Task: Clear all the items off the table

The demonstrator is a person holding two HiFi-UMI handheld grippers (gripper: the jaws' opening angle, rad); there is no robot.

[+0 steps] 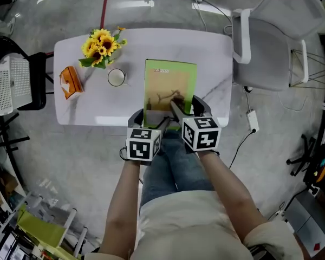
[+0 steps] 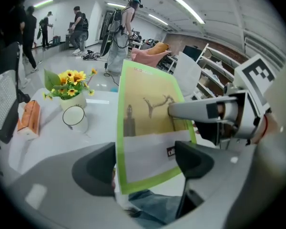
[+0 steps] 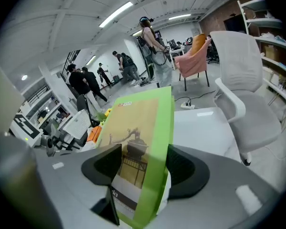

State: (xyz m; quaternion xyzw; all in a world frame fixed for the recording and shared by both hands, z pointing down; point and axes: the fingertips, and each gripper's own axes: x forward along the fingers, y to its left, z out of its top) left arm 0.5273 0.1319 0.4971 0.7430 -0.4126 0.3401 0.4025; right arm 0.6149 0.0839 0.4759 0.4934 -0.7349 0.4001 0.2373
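Green book [image 1: 170, 88] held at the table's [image 1: 211, 58] near edge, both grippers clamped on its lower end.
Its long axis runs up and away from the person toward the far edge. The right gripper [image 3: 143, 168] pinches its thickness at the lower right, and the left gripper [image 2: 139, 163] grips the lower left, both equally close. The marker cubes hide the bottom edge from the head view. The sunflowers [image 1: 101, 46], cup [image 1: 116, 77] and orange packet [image 1: 70, 82] sit toward the left end.

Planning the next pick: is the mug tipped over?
No, the mug stands upright on the table, its open mouth facing up, beside the sunflowers.
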